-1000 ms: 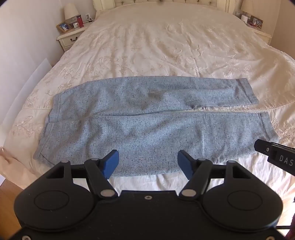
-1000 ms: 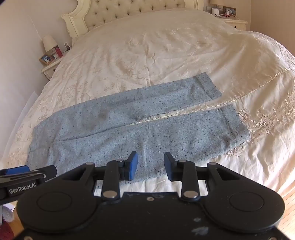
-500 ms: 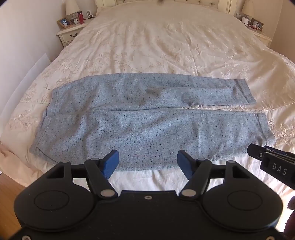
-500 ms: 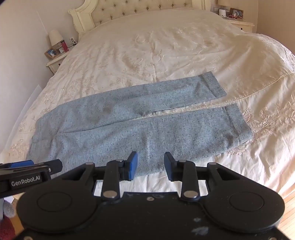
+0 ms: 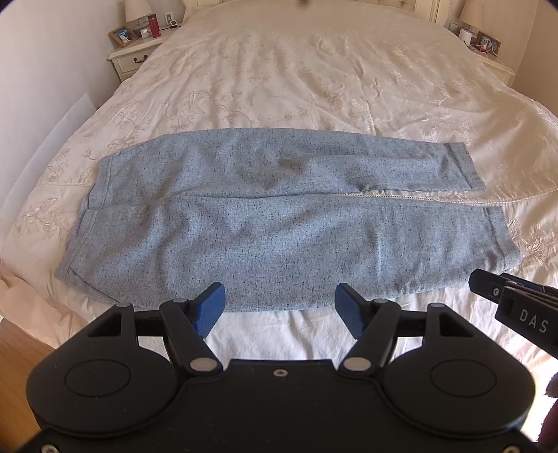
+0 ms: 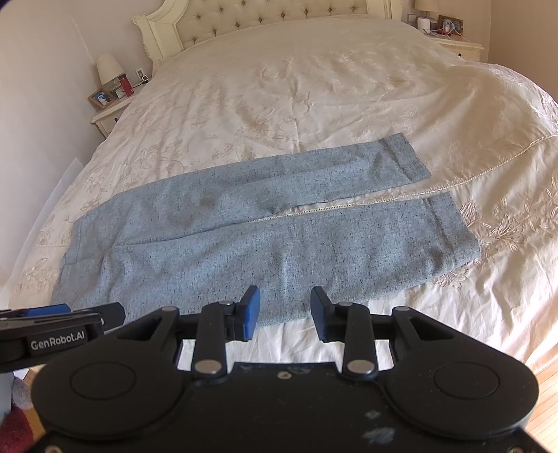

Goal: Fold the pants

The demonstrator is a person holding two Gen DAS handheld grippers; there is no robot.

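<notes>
Across the near part of the cream bed [image 5: 279, 69] the grey-blue pants [image 5: 261, 223] lie flat, waist at left, legs reaching right; the left gripper [image 5: 279, 308] hovers over their near edge, fingers [image 5: 209, 308] spread wide and empty. Just right, the right gripper [image 6: 284, 313] also hangs above that edge with its fingers [image 6: 249, 313] parted, gripping nothing.

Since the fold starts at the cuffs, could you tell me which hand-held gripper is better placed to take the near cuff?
Probably the right hand-held gripper: open, empty, nearer the pants' near cuff.

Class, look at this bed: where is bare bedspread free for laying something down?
Free: the wide stretch of bedspread between the pants and headboard, and the strip at the near edge. Crowded: both nightstands.
</notes>
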